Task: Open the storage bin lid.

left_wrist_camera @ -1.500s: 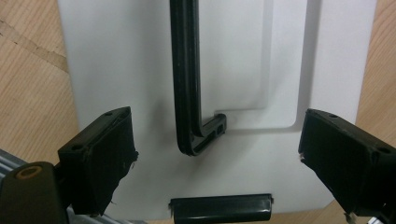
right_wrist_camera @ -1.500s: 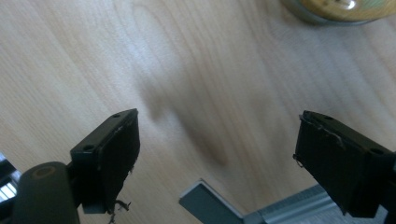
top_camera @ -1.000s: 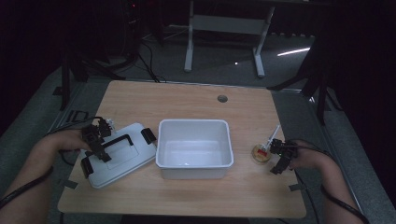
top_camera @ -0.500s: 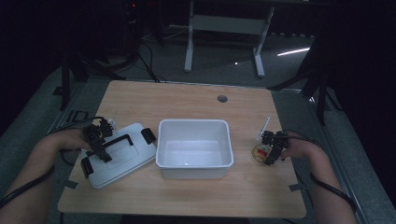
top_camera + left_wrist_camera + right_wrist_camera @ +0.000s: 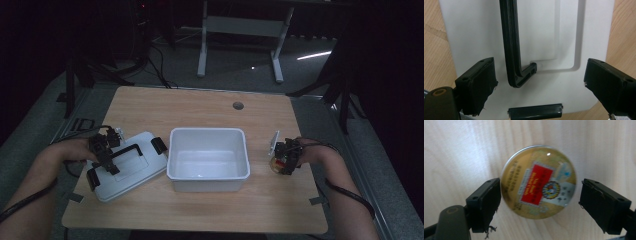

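Observation:
A white bin stands empty at the table's middle. Its white lid lies flat to the left, with a black handle and black side latches. My left gripper hangs open just above the lid, jaws either side of the handle's corner. To the bin's right a small round tin with a gold and red label lies on the wood. My right gripper is open over it, one jaw at each side of the tin, not touching.
A small white flat object lies just beyond the tin. A round cable hole sits near the wooden table's far edge. Tape marks show at the front corners. Beyond the table stands a metal frame.
My right gripper has moved left and slightly forward, from the table's right edge to over the tin. The left gripper has stayed over the lid.

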Demonstrator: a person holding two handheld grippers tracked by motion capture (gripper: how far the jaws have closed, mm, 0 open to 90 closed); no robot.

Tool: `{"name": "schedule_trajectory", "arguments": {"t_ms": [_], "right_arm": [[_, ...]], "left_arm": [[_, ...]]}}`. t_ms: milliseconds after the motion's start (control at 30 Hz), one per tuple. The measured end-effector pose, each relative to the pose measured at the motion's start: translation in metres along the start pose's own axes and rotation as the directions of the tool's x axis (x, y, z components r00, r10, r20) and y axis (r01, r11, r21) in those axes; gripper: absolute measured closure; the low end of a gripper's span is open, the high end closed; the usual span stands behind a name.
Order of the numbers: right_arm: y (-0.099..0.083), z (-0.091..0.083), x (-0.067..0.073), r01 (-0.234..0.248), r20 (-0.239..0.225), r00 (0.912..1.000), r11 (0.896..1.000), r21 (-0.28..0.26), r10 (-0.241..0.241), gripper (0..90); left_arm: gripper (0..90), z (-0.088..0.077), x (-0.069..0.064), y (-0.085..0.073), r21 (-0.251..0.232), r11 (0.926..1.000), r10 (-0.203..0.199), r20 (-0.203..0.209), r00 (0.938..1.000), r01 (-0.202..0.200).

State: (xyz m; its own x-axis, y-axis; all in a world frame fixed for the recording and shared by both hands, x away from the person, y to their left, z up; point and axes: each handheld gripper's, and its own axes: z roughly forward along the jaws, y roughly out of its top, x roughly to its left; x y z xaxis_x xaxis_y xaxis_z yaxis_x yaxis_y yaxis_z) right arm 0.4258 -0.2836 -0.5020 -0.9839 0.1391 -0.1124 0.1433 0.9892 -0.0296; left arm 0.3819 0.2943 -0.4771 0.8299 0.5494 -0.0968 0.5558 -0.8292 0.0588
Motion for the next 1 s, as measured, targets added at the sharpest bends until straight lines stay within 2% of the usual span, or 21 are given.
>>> {"name": "schedule_trajectory", "arguments": {"t_ms": [100,200,300,333,367,400,433,467,500,600,700,733,767,833,933,1000], "right_arm": [[0.003,0.001,0.000,0.032,-0.009,0.9994,0.999,0.009,-0.032,17.7],[0.005,0.002,0.000,0.045,-0.008,0.9990,0.999,0.011,-0.044,15.4],[0.007,0.005,-0.002,0.038,-0.012,0.9992,0.999,0.019,-0.037,13.2],[0.007,0.008,-0.001,0.043,0.005,0.9990,0.998,0.051,-0.044,13.5],[0.007,0.008,-0.001,0.043,0.005,0.9990,0.998,0.051,-0.044,13.5],[0.007,0.012,0.000,0.066,0.020,0.9975,0.996,0.066,-0.067,13.3],[0.008,0.013,0.001,0.068,0.009,0.9976,0.995,0.068,-0.069,13.5],[0.008,0.014,0.001,0.082,0.018,0.9963,0.994,0.071,-0.083,16.6],[0.008,0.014,0.001,0.084,0.019,0.9961,0.994,0.068,-0.086,19.5],[0.009,0.013,0.002,0.099,0.017,0.9948,0.994,0.054,-0.100,20.0],[0.009,0.012,0.002,0.090,-0.001,0.9959,0.995,0.043,-0.090,20.1],[0.010,0.011,0.003,0.104,0.001,0.9945,0.994,0.042,-0.105,20.2],[0.010,0.006,0.006,0.105,-0.016,0.9944,0.994,0.035,-0.104,20.3],[0.010,0.003,0.006,0.107,-0.014,0.9942,0.994,0.029,-0.107,20.3],[0.010,-0.010,0.010,0.112,-0.008,0.9937,0.993,0.047,-0.112,20.3],[0.011,-0.017,0.011,0.105,-0.005,0.9945,0.994,0.038,-0.105,20.4]], "left_arm": [[10.0,-0.001,0.000,0.000,-0.003,1.0000,-0.003,0.006,1.0000,0.003],[10.0,0.000,0.000,0.000,0.002,1.0000,-0.005,0.012,0.9999,0.005],[10.0,0.000,0.000,-0.001,0.003,1.0000,-0.005,0.019,0.9998,0.005],[10.0,0.000,0.001,-0.001,0.004,1.0000,-0.007,0.020,0.9998,0.007],[10.0,0.000,0.001,-0.001,0.004,1.0000,-0.007,0.020,0.9998,0.007],[10.0,0.001,0.001,-0.001,0.004,0.9999,-0.010,0.021,0.9997,0.010],[10.0,0.001,0.001,-0.001,0.004,0.9999,-0.010,0.021,0.9997,0.010],[10.0,0.001,0.001,-0.002,0.006,0.9999,-0.009,0.025,0.9997,0.009],[10.0,0.001,0.001,-0.002,0.006,0.9999,-0.009,0.025,0.9997,0.009],[10.0,0.001,0.001,-0.002,0.008,0.9999,-0.010,0.025,0.9996,0.010],[10.0,0.001,0.001,-0.002,0.008,0.9999,-0.010,0.026,0.9996,0.010],[10.0,0.001,0.001,-0.002,0.009,0.9999,-0.010,0.026,0.9996,0.010],[10.0,0.001,0.001,-0.002,0.009,0.9999,-0.011,0.027,0.9996,0.011],[10.0,0.000,0.001,-0.002,0.010,0.9999,-0.011,0.025,0.9996,0.011],[10.0,-0.003,0.000,-0.002,0.007,0.9999,-0.012,0.022,0.9997,0.012],[10.0,-0.004,-0.001,-0.001,0.007,1.0000,-0.006,0.019,0.9998,0.006]]}}
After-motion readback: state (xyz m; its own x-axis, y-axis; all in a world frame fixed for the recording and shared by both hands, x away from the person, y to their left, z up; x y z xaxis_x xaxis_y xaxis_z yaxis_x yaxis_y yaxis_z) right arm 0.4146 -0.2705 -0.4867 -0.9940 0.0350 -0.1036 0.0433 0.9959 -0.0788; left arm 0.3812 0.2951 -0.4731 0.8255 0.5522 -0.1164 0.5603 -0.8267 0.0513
